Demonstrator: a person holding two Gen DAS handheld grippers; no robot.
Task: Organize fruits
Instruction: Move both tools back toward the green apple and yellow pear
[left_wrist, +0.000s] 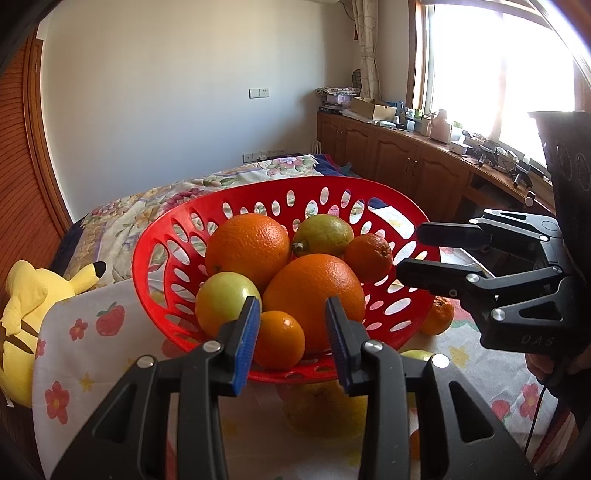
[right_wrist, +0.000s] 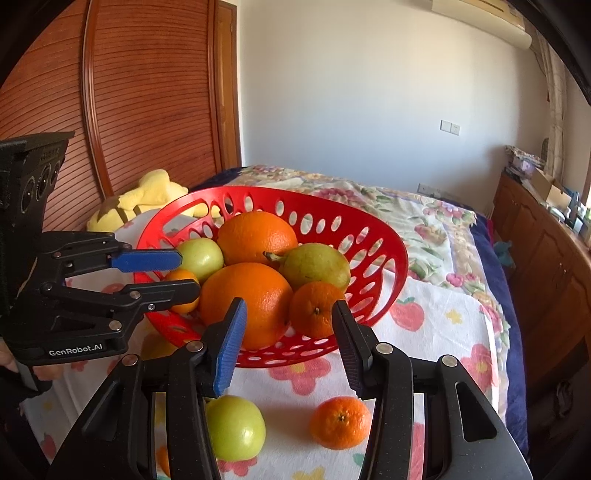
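Fruit basket flanked by two marked grippers

"GenRobot.AI" is read on the left gripper (right_wrist: 186, 275) and "DAS" (partly hidden) on the right gripper (left_wrist: 408, 254); both are seen narrowed at their tightest, nothing gripped. The red basket (right_wrist: 384, 273) is heaped mid-tablecloth (right_wrist: 439, 317); an apple (right_wrist: 236, 428) and mandarin (right_wrist: 340, 422) lie toward its near edge.
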